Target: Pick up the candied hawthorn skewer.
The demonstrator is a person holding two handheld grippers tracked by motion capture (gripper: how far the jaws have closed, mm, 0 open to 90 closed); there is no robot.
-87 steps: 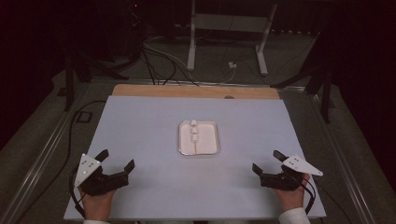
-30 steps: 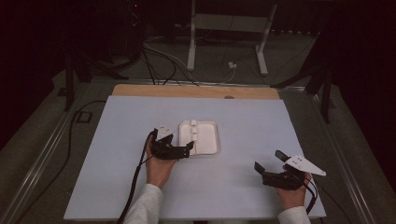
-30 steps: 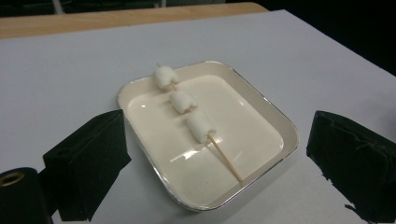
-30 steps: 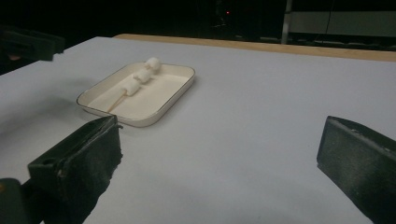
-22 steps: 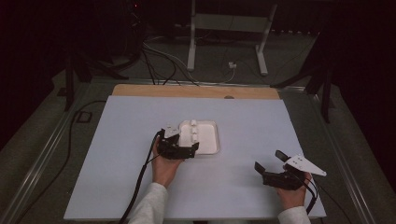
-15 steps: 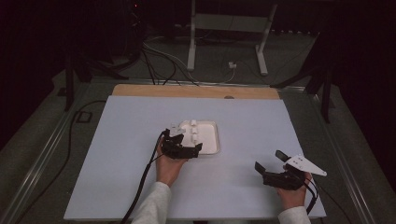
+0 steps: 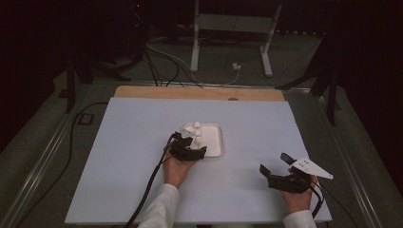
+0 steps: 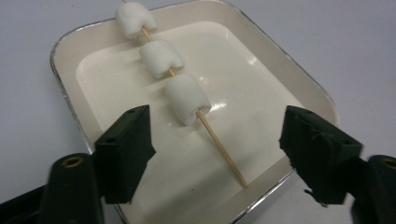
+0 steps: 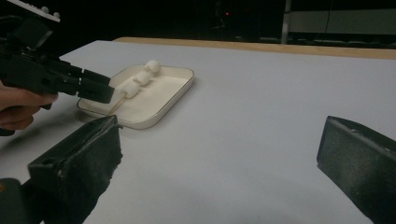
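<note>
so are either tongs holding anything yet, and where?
Nothing held. Left tongs, just been closing, straddle the skewer's bare end without touching. Right tongs are open.

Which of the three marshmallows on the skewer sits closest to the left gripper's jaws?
The bottom marshmallow, last toward the skewer's bare end; the other two sit farther up toward the tray rim.

This looks like a lab or recording studio, not a home. A white-topped table [image 7: 142, 156] on a wooden board [image 7: 199, 92] stands in a dark room; black cables [image 7: 161, 61] run across the grey floor, and a white metal stand [image 7: 228, 28] rises behind it.
</note>
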